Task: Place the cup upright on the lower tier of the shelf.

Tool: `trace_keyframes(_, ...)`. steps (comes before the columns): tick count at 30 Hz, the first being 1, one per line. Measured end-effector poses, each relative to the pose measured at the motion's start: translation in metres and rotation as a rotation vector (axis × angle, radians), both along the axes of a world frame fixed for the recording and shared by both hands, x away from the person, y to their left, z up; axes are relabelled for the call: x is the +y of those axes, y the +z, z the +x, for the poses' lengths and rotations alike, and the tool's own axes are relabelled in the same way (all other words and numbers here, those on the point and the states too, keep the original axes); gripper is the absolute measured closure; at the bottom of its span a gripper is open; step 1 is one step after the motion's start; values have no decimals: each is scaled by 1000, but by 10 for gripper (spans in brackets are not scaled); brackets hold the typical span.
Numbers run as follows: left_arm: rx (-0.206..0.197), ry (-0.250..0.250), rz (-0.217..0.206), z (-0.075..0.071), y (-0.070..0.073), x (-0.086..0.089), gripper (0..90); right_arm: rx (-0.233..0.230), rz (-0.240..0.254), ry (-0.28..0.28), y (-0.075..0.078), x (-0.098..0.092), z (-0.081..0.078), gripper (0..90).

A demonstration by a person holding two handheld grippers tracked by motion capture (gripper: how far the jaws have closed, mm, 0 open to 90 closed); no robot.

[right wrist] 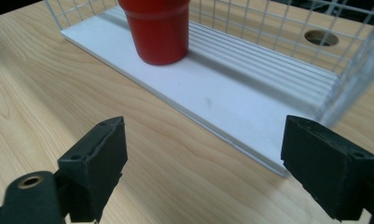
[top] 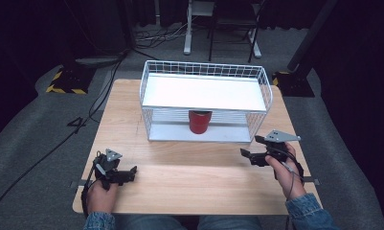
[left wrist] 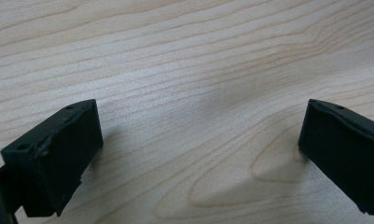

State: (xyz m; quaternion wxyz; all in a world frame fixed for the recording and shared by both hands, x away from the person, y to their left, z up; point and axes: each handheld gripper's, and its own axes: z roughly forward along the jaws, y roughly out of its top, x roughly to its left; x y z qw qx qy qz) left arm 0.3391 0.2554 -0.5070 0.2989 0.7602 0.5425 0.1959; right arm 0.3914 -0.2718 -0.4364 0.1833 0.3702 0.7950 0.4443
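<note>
Stood open, both: left gripper (top: 132, 171) low over the table (top: 189, 187), right gripper (top: 245, 154) apart from red cup (top: 199, 121) on the rack's (top: 204, 100) lower shelf.

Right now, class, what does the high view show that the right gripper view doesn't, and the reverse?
High view: the white upper shelf of the wire rack, the left gripper, the floor. Right gripper view: a round hole in the wooden table beyond the rack. Shared: the red cup upright on the lower shelf, the rack itself, the table.
</note>
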Motion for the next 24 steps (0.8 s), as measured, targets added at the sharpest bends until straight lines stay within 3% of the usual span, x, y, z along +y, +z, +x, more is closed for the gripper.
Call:
trace_keyframes(10,-1,0,0,0,0,0,0,60,-28,-37,-11,-27,-11,152)
trace_keyframes(24,-1,-1,0,0,0,0,0,133,-76,-52,-49,-45,-24,155)
